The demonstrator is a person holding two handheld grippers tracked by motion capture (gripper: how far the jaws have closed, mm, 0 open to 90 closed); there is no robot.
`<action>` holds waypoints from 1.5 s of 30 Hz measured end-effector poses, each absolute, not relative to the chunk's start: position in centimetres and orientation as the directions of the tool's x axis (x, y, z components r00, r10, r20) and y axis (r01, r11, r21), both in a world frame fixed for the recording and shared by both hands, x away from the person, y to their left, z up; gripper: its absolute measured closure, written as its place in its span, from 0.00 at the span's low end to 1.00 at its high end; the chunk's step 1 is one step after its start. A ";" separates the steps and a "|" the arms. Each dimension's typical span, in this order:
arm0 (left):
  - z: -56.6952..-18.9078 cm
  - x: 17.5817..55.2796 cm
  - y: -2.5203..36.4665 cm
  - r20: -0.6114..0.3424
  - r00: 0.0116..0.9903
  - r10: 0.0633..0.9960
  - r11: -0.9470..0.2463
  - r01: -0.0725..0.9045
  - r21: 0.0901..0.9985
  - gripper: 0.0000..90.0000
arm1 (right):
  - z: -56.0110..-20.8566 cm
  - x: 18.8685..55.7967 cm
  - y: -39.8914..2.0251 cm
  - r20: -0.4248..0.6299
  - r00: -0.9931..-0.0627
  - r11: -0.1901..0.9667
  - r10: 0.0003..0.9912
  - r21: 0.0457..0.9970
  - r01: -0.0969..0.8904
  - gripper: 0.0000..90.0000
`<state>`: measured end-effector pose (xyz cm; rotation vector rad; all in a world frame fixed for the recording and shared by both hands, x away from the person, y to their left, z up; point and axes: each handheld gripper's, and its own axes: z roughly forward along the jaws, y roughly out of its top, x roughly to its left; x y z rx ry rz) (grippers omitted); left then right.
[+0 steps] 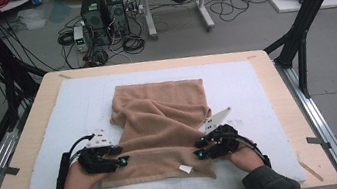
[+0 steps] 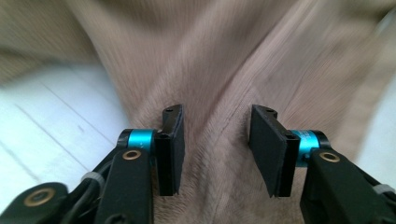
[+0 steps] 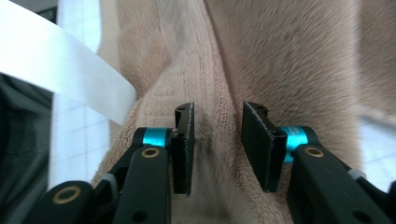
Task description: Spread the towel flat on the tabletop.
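Releasing is the step that the frames indicate: the left gripper and the right gripper both sit low over the near part of a tan, plush terry towel, one at each side edge. In the left gripper view the two black jaws stand apart, with a raised ridge of towel between them and a visible gap on each side; the pads do not press it. The right gripper view shows the same condition: jaws parted, a stitched hem fold running between them, untouched by the pads. Both grippers are therefore released, holding nothing.

The towel lies on a white gridded mat that covers a light wooden table. Its near portion is doubled over in a band, its middle is bunched into diagonal folds, and its far edge lies flat and square.

Judged progress: one fold is laid down. Remaining: smoothing the bunched middle and any further folds.
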<state>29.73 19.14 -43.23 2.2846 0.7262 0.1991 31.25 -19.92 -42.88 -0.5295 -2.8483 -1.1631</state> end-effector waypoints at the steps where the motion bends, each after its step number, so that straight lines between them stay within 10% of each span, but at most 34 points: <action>1: -43.3 29.7 19.0 -0.054 0.832 0.552 -0.589 0.435 0.681 0.72 | -43.3 31.2 -19.7 0.142 -0.943 0.673 0.300 0.669 0.315 0.79; 6: -43.0 29.0 18.7 -0.026 0.834 0.552 -0.602 0.420 0.679 0.93 | -43.8 31.3 -19.7 0.148 -0.942 0.665 0.302 0.675 0.320 0.90; 20: -37.7 21.1 20.8 -0.045 0.871 0.489 -0.527 0.336 0.781 0.95 | -38.4 25.5 -20.5 0.074 -0.975 0.630 0.208 0.753 0.191 0.91; 23: -36.7 19.9 21.5 -0.076 0.887 0.455 -0.499 0.325 0.803 0.90 | -36.6 23.8 -20.8 0.105 -0.985 0.573 0.134 0.803 0.163 0.87; 25: -36.7 20.1 21.9 -0.092 0.879 0.468 -0.468 0.335 0.818 0.70 | -35.9 23.6 -21.2 0.118 -0.980 0.521 0.159 0.834 0.184 0.77; 38: -44.3 25.5 20.7 0.007 0.815 0.579 -0.553 0.387 0.738 0.63 | -42.9 29.1 -18.3 -0.010 -0.955 0.704 0.297 0.678 0.212 0.73; 45: -44.4 25.1 20.9 -0.055 0.810 0.583 -0.505 0.414 0.757 0.94 | -43.8 29.2 -18.5 0.035 -0.961 0.694 0.274 0.684 0.223 0.96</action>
